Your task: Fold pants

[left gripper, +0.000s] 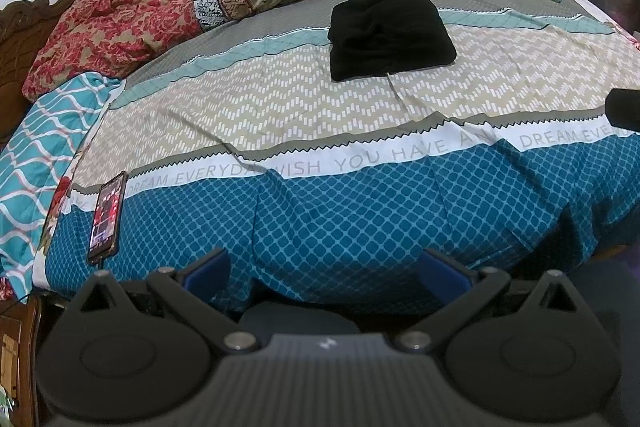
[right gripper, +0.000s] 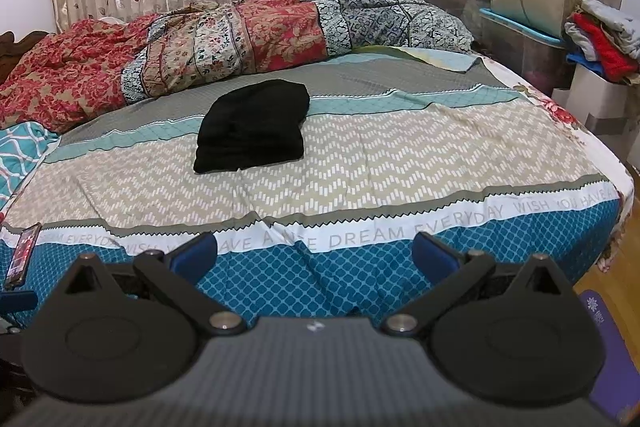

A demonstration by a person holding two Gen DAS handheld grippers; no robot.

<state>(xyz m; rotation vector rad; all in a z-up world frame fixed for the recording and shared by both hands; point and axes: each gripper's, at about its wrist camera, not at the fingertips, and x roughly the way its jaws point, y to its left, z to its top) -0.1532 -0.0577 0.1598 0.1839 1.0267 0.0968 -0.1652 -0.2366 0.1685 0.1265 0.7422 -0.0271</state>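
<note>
We hold both grippers back at the near edge of the bed, and the pants [left gripper: 390,35] lie well ahead of our fingers as a compact black bundle in the middle of the patterned bedsheet [left gripper: 280,99], which we read as the folding done, or very nearly so, with the tools withdrawn so nothing disturbs the stack. The left gripper [left gripper: 324,273] has its blue pads spread wide with nothing between them; from it the pants sit far forward and a little to the right of the gap between the fingers. The right gripper [right gripper: 316,257] is likewise spread wide and empty, and from it the pants [right gripper: 254,127] lie far forward and to the left of the gap. Neither tool touches the cloth. A phone [left gripper: 106,217] rests on the sheet just ahead of our left finger's outer side, well apart from the pants, and a rumpled floral quilt [right gripper: 224,43] lies beyond the bundle, not touching it as far as we can tell.
</note>
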